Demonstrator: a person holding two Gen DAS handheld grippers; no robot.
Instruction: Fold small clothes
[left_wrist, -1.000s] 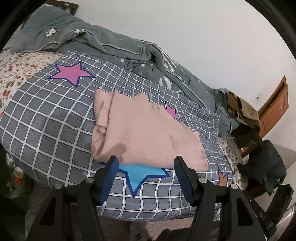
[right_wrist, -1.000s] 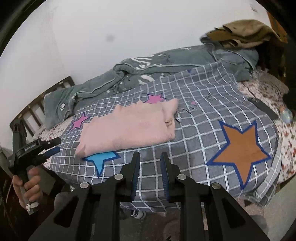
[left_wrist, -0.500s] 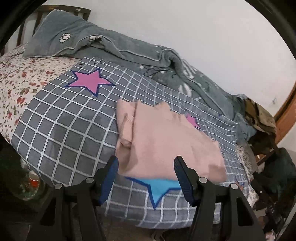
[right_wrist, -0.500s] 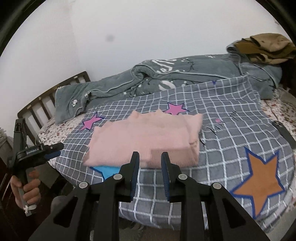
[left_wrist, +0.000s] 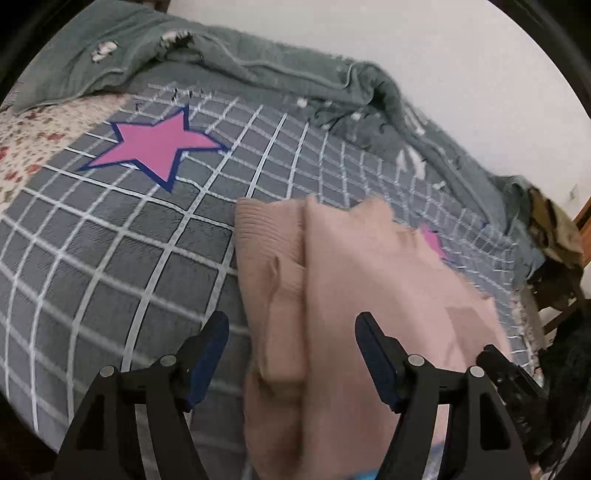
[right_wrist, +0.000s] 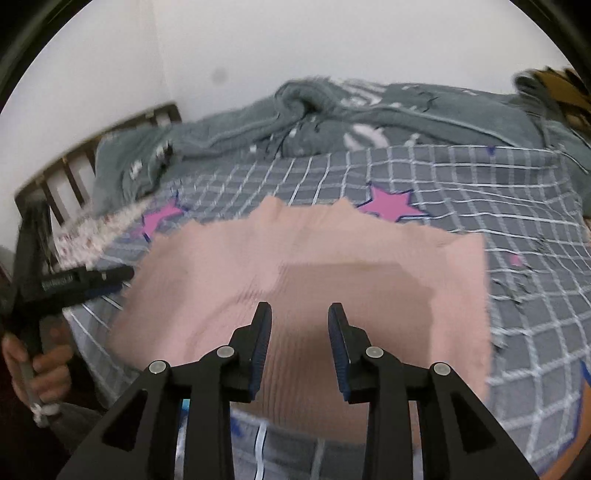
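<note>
Pink folded garment (left_wrist: 369, 295) on checked quilt (left_wrist: 110, 240), left gripper (left_wrist: 291, 332) and right gripper (right_wrist: 300, 325) both opening (nothing clamped)

The white label on the left gripper (right_wrist: 110, 275) is too blurred to read.

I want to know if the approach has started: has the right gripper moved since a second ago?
Yes. The right gripper has closed in on the pink garment, jaws opening with nothing between them; the orange star seen earlier has slid almost out of frame.
</note>
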